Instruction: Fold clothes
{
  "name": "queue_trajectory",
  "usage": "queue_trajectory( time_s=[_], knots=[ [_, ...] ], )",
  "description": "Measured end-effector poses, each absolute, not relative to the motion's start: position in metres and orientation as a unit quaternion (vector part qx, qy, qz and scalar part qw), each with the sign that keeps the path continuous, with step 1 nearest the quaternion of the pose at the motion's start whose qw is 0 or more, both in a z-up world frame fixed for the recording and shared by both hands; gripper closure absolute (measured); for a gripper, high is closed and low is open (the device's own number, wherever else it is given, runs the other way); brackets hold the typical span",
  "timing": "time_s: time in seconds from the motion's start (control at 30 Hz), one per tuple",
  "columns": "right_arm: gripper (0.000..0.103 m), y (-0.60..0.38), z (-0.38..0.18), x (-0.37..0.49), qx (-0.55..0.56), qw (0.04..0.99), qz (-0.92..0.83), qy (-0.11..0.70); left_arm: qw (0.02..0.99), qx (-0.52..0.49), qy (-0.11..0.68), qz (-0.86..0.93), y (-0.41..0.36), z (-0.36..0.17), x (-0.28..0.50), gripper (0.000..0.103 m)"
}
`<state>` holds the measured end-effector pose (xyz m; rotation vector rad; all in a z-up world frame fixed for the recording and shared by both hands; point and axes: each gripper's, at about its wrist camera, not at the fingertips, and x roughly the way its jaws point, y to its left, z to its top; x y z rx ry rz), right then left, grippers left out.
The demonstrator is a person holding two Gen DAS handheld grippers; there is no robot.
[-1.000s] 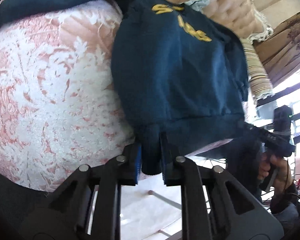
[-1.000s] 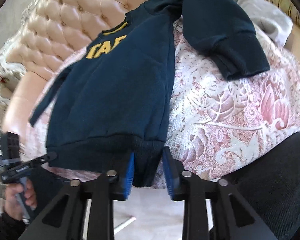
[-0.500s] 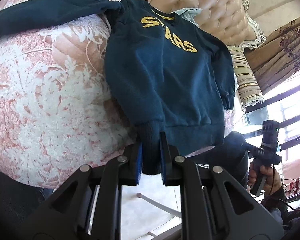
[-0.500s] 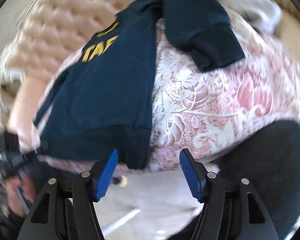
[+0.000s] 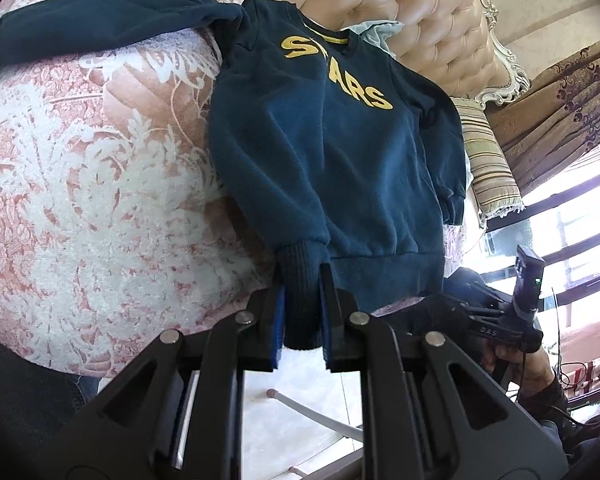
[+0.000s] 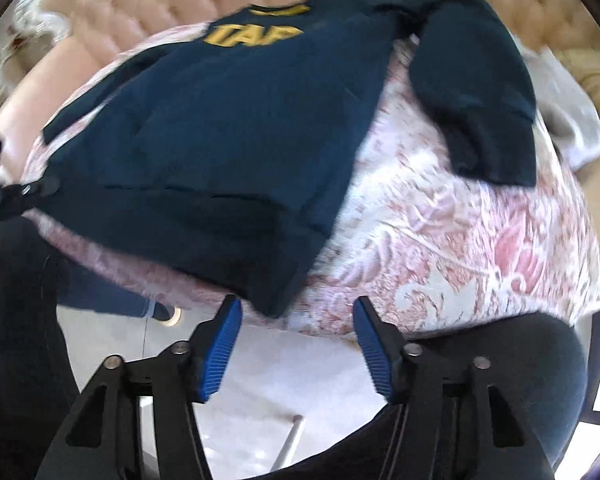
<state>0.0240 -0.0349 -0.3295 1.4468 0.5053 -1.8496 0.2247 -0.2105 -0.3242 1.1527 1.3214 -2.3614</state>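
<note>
**Left tongs gripping the hem, right tongs let go**

The navy sweatshirt [image 5: 340, 152] is lying face up on the pink-and-white floral bed cover [image 5: 80, 184], neck toward the tufted headboard [image 5: 400, 4], yellow lettering across the chest. Its bottom hem is hanging at the near edge of the bed. One sleeve is stretching out sideways across the cover, toward the upper left in the left wrist view; the other is lying down along the body w/ its cuff near the hem.

The left gripper [image 5: 302, 320] is clenching the ribbed hem corner, w/ the dark fabric pinched between its blue pads and a bit of rib sticking out below them.

The right gripper [image 6: 296, 340] is standing released: jaws apart, having just opened wide and then narrowed a little. The other hem corner is sitting just above and between the fingertips, w/ neither pad pressing on it. That view is blurring w/ motion.

A striped pillow [image 5: 488, 168] is resting beside the headboard, near patterned curtains [image 5: 560, 112]. The person's right hand [image 5: 516, 364] is holding its gripper's handle at the far side in the left wrist view. Dark trousers are filling the lower corners of both views; pale floor is showing below the bed edge.
</note>
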Motion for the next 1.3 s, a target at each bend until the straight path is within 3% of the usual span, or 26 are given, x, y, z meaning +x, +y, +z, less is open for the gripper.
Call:
queue_trajectory(
  time_s=[0.13,0.23,0.3,0.37,0.67,1.0,1.07,1.1,1.3],
  knots=[
    [0.05,-0.038,-0.328,0.025,0.551,0.363,-0.727,0.189,0.099,0.388,0.449,-0.798,-0.21,-0.325,0.225,0.087],
    [0.066,-0.038,-0.327,0.021,0.556,0.365,-0.732,0.151,0.099,0.389,0.45,-0.798,-0.211,-0.326,0.225,0.087],
    [0.086,-0.037,-0.324,0.017,0.554,0.372,-0.734,0.125,0.1,0.388,0.45,-0.798,-0.211,-0.326,0.225,0.087],
    [0.093,-0.033,-0.322,0.013,0.557,0.376,-0.733,0.101,0.1,0.388,0.449,-0.799,-0.211,-0.325,0.226,0.087],
    [0.094,0.012,-0.259,0.003,0.544,0.384,-0.745,0.04,0.073,0.377,0.43,-0.817,-0.195,-0.288,0.228,0.088],
    [0.094,-0.011,-0.323,-0.002,0.588,0.355,-0.721,0.091,0.092,0.458,0.452,-0.76,-0.187,-0.341,0.226,0.091],
    [0.093,-0.014,-0.326,-0.004,0.593,0.351,-0.718,0.101,0.097,0.465,0.461,-0.75,-0.188,-0.347,0.228,0.084],
    [0.092,-0.018,-0.327,-0.006,0.594,0.351,-0.716,0.103,0.099,0.467,0.464,-0.746,-0.19,-0.349,0.23,0.074],
    [0.09,-0.007,-0.308,-0.007,0.595,0.353,-0.707,0.145,0.125,0.427,0.465,-0.766,-0.217,-0.321,0.266,0.073]
  ],
)
